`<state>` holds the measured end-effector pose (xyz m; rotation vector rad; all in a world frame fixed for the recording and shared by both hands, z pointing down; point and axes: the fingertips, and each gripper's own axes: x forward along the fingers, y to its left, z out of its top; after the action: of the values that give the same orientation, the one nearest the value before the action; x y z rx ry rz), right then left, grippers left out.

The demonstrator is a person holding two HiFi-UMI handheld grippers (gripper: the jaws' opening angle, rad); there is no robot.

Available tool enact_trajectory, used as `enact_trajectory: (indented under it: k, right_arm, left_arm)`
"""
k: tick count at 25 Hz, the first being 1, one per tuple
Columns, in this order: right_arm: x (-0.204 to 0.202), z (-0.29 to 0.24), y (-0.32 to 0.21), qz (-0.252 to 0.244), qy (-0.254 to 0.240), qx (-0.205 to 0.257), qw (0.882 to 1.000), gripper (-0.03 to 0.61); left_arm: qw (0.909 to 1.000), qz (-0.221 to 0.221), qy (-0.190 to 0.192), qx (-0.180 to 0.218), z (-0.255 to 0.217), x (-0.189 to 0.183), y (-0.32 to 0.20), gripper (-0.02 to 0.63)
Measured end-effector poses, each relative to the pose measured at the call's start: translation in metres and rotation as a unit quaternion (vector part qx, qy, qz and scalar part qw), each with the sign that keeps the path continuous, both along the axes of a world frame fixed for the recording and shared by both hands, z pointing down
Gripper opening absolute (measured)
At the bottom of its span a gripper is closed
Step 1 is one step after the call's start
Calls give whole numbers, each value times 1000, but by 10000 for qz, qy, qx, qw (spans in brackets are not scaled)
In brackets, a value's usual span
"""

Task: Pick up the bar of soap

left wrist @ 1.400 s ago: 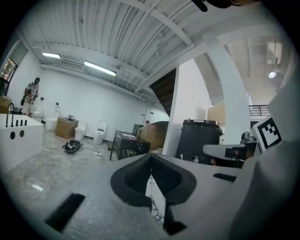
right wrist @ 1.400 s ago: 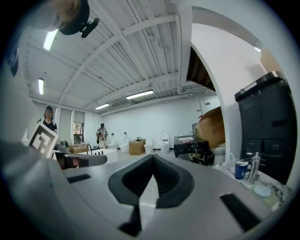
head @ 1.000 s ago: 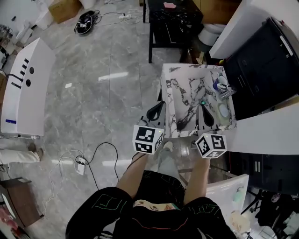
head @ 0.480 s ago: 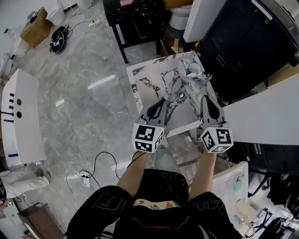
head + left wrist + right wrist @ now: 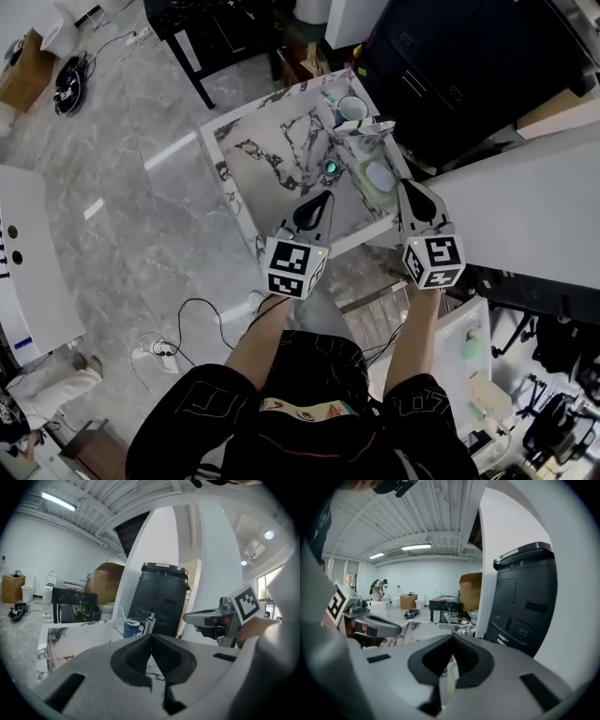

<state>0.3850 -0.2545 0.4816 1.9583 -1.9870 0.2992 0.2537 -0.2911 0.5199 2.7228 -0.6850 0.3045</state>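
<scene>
The right claw (image 5: 405,187) is fully closed with nothing between its jaws, and its own view (image 5: 452,644) shows the two pads meeting. The left claw (image 5: 323,198) is closed and empty too (image 5: 150,639). It hangs over the near middle of the marble tabletop (image 5: 267,159).

The bar of soap (image 5: 379,175) is a pale oval lying in a shallow dish (image 5: 367,187) at the right side of the tabletop. It is just beside the tip of the right claw, on the tip's left and a little farther away.

I think the first danger is that the closed jaws come down onto the soap. They would only push it, and a smooth bar may slide out of the dish. The jaws must open before they descend. If the soap is wet, it may also slip out when squeezed at its rounded ends. The dish itself could be dragged toward the edge, which is very near.

There is little room on the right. The tabletop ends beside the dish, and past it stand a white panel (image 5: 525,197) and a black cabinet (image 5: 441,66). On the far side, a faucet (image 5: 367,127) and a cup (image 5: 352,108) are near the dish. The open room is to the left, over the bare marble, and directly above.
</scene>
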Motion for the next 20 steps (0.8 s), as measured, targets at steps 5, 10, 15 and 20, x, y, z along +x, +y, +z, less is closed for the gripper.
enact_trajectory:
  k: [5,10,15,20]
  right_arm:
    - [13,38,-8,-289,396,-736,9961,9]
    - [23,71,-20,-608,611,-1359,9870,34]
    - [23,110,-29,-1098,719,-2034,9703,94]
    - [19,144,-34,-1563,882,-2700,9460,157]
  left_arm:
    - [9996,109,-90,-243,24,16,-2,9]
    - [9988,184,-218,-403,43,24,-9,9]
    - [9975,297,-332,-557,59,33,-11,9]
    - [9963,348,-415,-672,72,37,-13,9]
